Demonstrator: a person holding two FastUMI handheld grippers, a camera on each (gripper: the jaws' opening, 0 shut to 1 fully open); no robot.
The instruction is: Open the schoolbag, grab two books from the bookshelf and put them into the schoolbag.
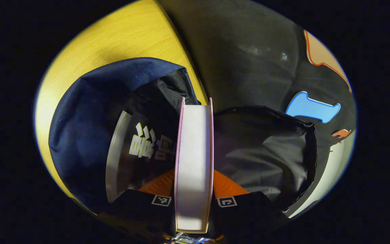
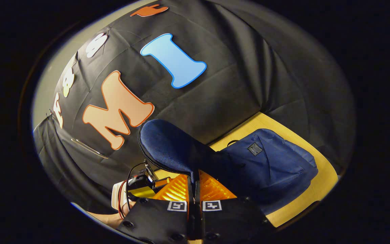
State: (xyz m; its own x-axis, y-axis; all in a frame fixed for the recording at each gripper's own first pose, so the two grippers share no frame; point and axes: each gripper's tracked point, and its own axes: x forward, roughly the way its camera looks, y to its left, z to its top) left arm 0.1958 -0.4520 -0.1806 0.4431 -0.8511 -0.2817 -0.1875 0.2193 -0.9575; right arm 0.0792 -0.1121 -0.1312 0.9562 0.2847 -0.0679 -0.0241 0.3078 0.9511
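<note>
Your left claw [image 1: 193, 189] pinches a pink-edged book [image 1: 194, 159] above the open schoolbag [image 1: 80, 135], where a dark book [image 1: 141, 149] already sits. Your right claw [image 2: 194, 196] pinches the bag's flap [image 2: 168, 145], holding the mouth wide on the tabletop [image 2: 320, 183].

Your left gripper [image 1: 193, 189] has a book [image 1: 194, 159] edge-up between its fingers, over the schoolbag [image 1: 90, 135] mouth. Inside, to its left, another book [image 1: 137, 152]. The schoolbag lies on the worktop [image 1: 113, 40].
</note>
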